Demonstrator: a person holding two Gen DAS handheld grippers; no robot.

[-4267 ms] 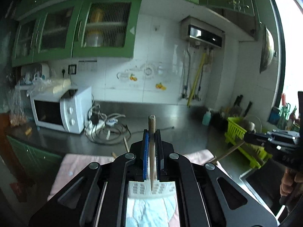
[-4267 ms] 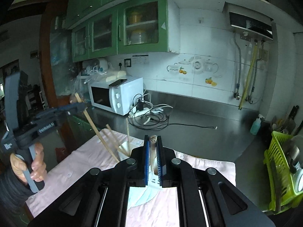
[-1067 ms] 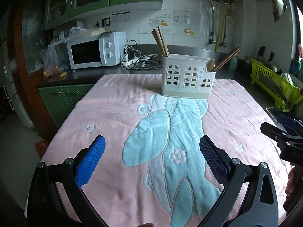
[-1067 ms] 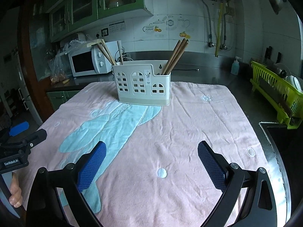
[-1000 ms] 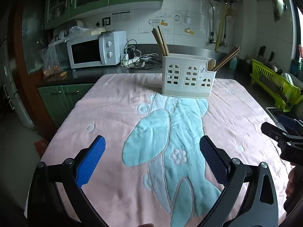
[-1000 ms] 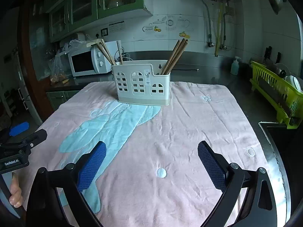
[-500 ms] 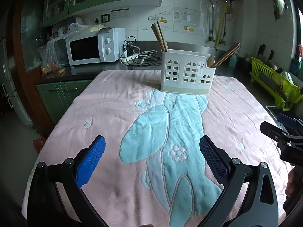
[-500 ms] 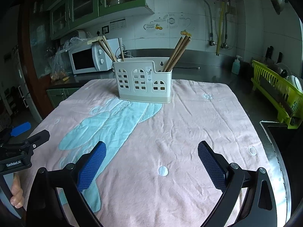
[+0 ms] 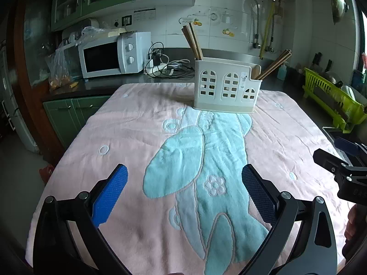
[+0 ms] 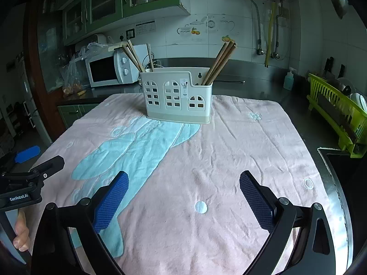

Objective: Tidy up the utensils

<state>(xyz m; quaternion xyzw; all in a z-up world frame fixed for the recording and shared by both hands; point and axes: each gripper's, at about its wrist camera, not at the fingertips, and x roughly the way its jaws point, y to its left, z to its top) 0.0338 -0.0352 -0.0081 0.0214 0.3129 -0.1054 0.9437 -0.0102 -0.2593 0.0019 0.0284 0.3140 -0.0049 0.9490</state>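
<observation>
Both your left claw [image 9: 184, 177] and right claw [image 10: 183, 183] hang wide open and empty, chopsticks [image 10: 219, 63] already in the white holder [image 10: 177, 97], so just back off without bumping it.

Pink towel [image 9: 128, 123] with light-blue figure and flower; white utensil holder [image 10: 176, 96], brown chopsticks [image 10: 219, 63]; blue-padded black gripper fingers [image 9: 110, 193]
</observation>
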